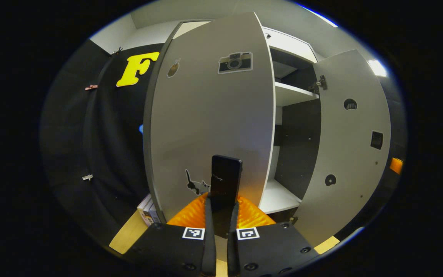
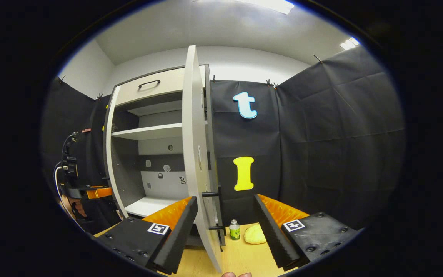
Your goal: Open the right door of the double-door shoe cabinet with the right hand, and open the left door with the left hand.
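Left gripper view: left gripper (image 1: 222, 215) closed on the dark handle (image 1: 225, 181) of the left door (image 1: 206, 115), both fingers pressing on its sides. Door swung well out from the shoe cabinet (image 1: 290, 94), outer face toward the camera, with a camera sticker (image 1: 235, 62) near its top and a cat sticker (image 1: 196, 186) just beside the handle. Past the door's free edge, white shelves (image 1: 292, 93) and dark inner walls of the cabinet. Farther right, the right door (image 1: 350, 142) standing open, inner face showing, hinge (image 1: 320, 83) near its top. A small stack of boxes (image 1: 147, 209) on the wooden floor (image 1: 127, 232) at the foot of the left door.

Right gripper view: right gripper (image 2: 225, 227) wide open, holding nothing, one finger on each side of the right door (image 2: 195, 154), seen edge-on; touching or not, cannot tell. Door's handle (image 2: 215, 211) sticking out on the side facing the black cloth wall. Cabinet (image 2: 148, 146) open, shelves bare, a drawer with a dark pull (image 2: 149, 83) at the top. Left gripper (image 2: 90, 191) far off at the cabinet's left edge, a hand (image 2: 69, 206) behind it. On the floor (image 2: 206, 261) near the foot of the right door, a small green bottle (image 2: 235, 230) and just beside it a yellow object (image 2: 255, 234).
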`<state>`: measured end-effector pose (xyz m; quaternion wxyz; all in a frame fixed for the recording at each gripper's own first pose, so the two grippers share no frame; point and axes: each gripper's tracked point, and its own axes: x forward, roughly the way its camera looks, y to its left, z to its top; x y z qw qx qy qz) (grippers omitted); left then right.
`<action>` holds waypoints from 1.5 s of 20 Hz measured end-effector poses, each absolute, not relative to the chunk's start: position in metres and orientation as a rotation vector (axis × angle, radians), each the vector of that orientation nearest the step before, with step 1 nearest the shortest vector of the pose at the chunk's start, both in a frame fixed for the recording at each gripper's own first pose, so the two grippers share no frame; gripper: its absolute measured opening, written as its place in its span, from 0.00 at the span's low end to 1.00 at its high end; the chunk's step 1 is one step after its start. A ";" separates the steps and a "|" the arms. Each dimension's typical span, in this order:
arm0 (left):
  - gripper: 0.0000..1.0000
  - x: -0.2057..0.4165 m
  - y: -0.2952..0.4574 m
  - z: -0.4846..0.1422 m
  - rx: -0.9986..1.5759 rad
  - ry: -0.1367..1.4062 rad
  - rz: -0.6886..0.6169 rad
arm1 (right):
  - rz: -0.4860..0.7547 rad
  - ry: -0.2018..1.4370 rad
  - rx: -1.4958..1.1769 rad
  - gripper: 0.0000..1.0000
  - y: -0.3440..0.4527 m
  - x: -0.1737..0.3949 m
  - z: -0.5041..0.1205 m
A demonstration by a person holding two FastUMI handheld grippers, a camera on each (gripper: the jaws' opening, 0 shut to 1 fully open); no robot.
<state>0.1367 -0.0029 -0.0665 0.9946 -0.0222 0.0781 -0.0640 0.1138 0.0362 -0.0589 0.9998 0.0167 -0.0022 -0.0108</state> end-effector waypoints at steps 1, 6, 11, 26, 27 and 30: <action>0.16 0.132 0.003 -0.066 -0.048 0.158 -0.130 | -0.022 -0.009 0.030 0.91 0.038 0.113 -0.058; 0.16 0.116 0.022 -0.066 -0.049 0.155 -0.144 | -0.020 -0.010 0.030 0.91 0.046 0.113 -0.057; 0.16 0.105 0.043 -0.064 -0.065 0.151 -0.143 | -0.006 -0.017 0.021 0.91 0.067 0.104 -0.057; 0.10 0.094 0.153 -0.063 -0.099 0.111 -0.109 | 0.063 -0.014 -0.003 0.91 0.138 0.096 -0.060; 0.11 0.099 0.164 -0.062 -0.110 0.107 -0.097 | 0.064 -0.016 -0.004 0.91 0.141 0.096 -0.060; 0.12 0.095 0.167 -0.062 -0.167 0.117 -0.162 | 0.064 -0.015 -0.002 0.91 0.143 0.095 -0.062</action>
